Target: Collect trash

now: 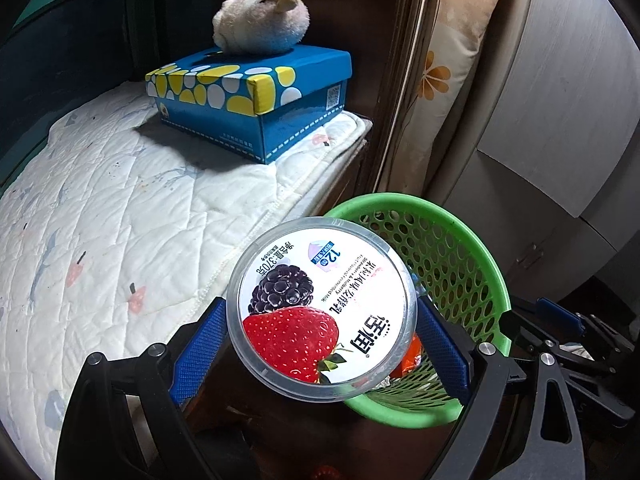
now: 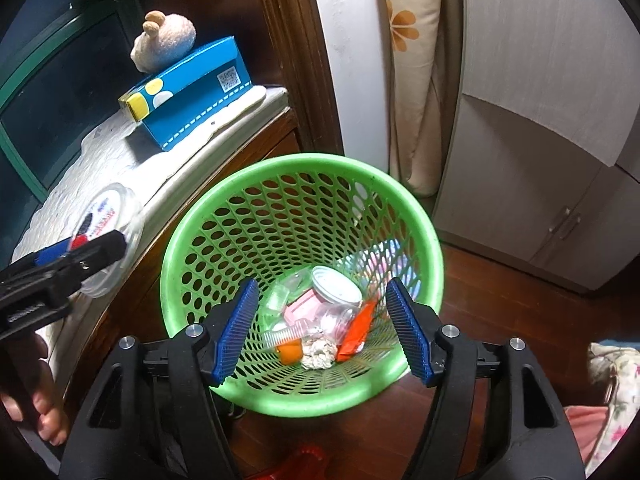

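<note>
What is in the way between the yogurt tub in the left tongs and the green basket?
Nothing visible. The round clear plastic yogurt tub, held by the left tongs, sits by the rim of the green perforated plastic basket. The basket's mouth is open, and the right tongs over it are open and empty.

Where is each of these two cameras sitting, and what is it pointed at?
Left wrist: rides on the left hand-held gripper, looking down along its blue pads at the yogurt tub clamped between them, beside the quilted bench.
Right wrist: rides on the right hand-held gripper, open above the green basket; the person's fingers show.
Shared: basket, tub, blue box, plush toy.
</note>
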`<state>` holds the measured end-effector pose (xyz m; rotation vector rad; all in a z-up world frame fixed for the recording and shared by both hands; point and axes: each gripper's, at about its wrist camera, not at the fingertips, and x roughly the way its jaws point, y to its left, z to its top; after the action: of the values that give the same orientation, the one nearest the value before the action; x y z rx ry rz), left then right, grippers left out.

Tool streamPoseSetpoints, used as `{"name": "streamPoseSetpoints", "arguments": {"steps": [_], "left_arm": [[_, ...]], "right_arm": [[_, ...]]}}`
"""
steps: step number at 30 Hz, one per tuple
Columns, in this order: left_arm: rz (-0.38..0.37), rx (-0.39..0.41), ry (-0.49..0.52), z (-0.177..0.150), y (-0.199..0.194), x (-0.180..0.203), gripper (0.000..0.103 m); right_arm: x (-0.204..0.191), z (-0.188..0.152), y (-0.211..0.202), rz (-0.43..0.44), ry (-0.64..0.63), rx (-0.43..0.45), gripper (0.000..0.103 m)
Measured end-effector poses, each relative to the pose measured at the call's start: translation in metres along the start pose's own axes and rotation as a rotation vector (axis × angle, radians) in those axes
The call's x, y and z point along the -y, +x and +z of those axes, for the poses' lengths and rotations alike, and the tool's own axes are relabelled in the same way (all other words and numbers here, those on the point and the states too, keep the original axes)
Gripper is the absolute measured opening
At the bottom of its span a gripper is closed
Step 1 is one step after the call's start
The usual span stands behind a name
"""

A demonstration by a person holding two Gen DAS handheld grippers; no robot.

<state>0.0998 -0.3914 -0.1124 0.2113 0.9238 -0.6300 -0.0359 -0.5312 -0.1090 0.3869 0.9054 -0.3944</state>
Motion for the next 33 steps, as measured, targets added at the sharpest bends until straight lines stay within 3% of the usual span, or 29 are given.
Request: {"name": "streamPoseSetpoints", "arguments": {"steps": [16,33], "left_arm": [[-0.038,-0.047,0.025,-0.002,0.024,0.024,0.09],[-0.043,-0.019,0.019,0.001,0.007,0.021,0.093]], "right_arm": [[0.019,-0.008,-0.011,-0.003,0.059,0.019,0.072],[0.009,-0.008,-0.022,0.022,0.06,0.036,0.073]]}}
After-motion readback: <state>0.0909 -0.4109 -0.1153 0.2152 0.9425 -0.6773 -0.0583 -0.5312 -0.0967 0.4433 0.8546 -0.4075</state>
